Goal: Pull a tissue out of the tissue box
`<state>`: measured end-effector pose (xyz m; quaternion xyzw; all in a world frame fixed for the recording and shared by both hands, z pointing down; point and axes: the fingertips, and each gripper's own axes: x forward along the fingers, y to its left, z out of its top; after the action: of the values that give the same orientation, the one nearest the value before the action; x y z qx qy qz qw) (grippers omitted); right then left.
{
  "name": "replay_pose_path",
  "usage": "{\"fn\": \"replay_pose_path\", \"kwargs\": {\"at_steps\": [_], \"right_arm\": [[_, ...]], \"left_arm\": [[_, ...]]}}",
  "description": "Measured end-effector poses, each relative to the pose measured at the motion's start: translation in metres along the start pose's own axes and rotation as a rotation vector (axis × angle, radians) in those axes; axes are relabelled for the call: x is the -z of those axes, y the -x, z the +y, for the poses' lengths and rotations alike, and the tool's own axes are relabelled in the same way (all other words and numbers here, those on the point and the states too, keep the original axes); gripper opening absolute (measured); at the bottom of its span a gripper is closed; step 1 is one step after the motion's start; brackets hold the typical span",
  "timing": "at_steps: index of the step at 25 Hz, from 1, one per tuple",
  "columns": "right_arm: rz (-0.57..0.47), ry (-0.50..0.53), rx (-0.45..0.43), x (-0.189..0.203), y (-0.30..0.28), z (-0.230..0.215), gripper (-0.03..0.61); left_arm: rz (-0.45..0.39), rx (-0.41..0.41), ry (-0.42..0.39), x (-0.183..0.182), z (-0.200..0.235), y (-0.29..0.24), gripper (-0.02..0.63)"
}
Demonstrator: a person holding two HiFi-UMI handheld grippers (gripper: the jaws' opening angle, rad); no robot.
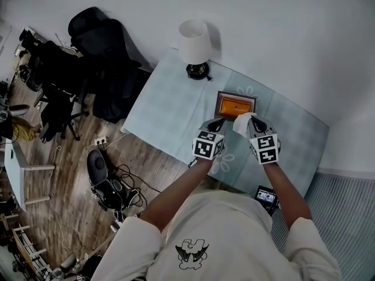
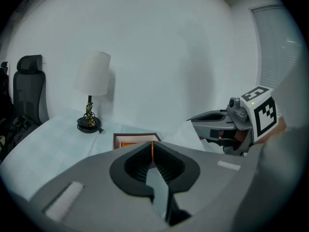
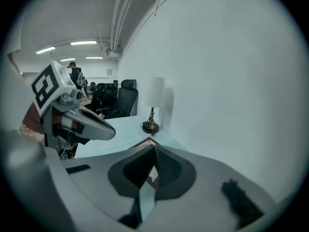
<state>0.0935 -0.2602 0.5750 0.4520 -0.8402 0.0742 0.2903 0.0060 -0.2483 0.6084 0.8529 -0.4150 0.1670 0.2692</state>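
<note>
Nearest, the right gripper [image 1: 253, 120] pinches the tissue [image 1: 241, 124], jaws closed on it. The left gripper [image 1: 215, 124], closed and empty, sits at its nine o'clock. The tissue box [image 1: 237, 95] lies at twelve (orange opening up) — best lift straight and steadily, so nothing tears.

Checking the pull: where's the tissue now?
Head view, right of centre: the tissue is pinched in the right gripper, just on the person's side of the box.

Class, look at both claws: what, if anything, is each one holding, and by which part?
The right claw pinches the white tissue by one edge, near the tissue box. The left claw is shut on nothing.
</note>
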Motion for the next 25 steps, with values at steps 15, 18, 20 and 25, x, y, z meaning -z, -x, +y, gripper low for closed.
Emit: {"fn": "replay_pose_path", "kwargs": {"at_steps": [15,18,20,25], "right_arm": [[-0.146,-0.212,-0.008,-0.024,0.05,0.019,0.014],[-0.169,-0.252,-0.001,-0.024,0.06,0.021,0.014],[-0.184,-0.271,0.005,-0.024,0.067,0.023,0.014],[-0.226,-0.335,0.026,-0.02,0.085,0.026,0.014]], "left_arm": [[-0.098,0.032,-0.05,-0.018,-0.038,0.042,0.011],[-0.109,0.044,-0.052,-0.015,-0.047,0.053,0.011],[-0.119,0.046,-0.061,-0.014,-0.05,0.059,0.011],[-0.127,0.036,-0.078,-0.007,-0.05,0.075,0.008]]}}
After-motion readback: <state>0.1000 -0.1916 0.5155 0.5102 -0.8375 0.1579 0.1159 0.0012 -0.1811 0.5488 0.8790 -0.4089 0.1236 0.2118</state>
